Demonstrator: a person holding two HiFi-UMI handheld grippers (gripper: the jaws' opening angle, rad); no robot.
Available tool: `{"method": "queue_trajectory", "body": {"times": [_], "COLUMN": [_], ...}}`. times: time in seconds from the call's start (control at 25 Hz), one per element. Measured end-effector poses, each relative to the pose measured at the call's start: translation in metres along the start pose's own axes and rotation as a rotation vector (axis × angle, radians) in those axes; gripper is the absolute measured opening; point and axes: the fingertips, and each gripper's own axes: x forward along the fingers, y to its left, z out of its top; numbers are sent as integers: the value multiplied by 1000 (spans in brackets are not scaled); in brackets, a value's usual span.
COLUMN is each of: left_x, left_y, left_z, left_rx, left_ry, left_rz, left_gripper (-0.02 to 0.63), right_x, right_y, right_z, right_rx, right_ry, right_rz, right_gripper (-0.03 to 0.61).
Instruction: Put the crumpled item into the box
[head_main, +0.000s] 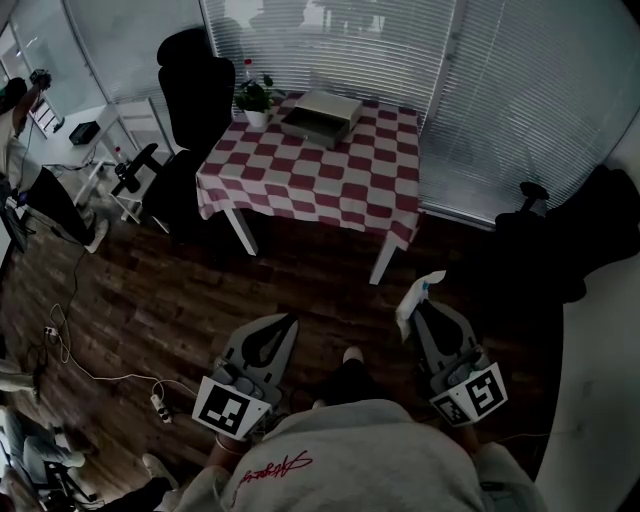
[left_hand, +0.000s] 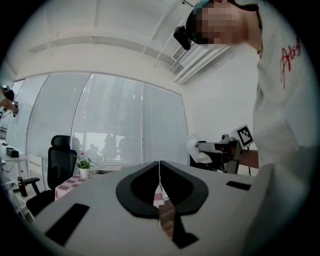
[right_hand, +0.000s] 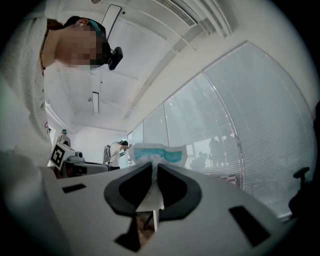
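The crumpled item, white with a teal patch, sticks out from the tips of my right gripper, which is shut on it low over the dark floor. In the right gripper view the crumpled item is pinched between the jaws. My left gripper is level beside it, shut and holding nothing; its jaws meet in the left gripper view. The open box stands at the far side of the checkered table, well ahead of both grippers. From the left gripper view the box is small and distant.
A potted plant stands left of the box. A black office chair is at the table's left. A white desk stands at far left. Cables and a power strip lie on the wooden floor. Dark objects are at right by the blinds.
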Motion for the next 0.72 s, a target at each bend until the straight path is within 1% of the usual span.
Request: {"method": "queue_trajectory", "body": {"times": [0.24, 0.52, 0.72], "left_x": [41, 79, 105], "left_y": [19, 47, 56], "left_z": [6, 15, 19], "left_rx": [12, 26, 32], "left_ry": [-7, -11, -20], "left_rz": [-5, 13, 22], "left_gripper": [20, 20, 20], "right_x": [28, 68, 85], "right_y": [-35, -66, -89], "right_z": [-4, 3, 5], "right_rx": [5, 2, 7], "right_ry": [7, -5, -11], "right_rz": [8, 41, 60], "right_gripper": [46, 46, 46]}}
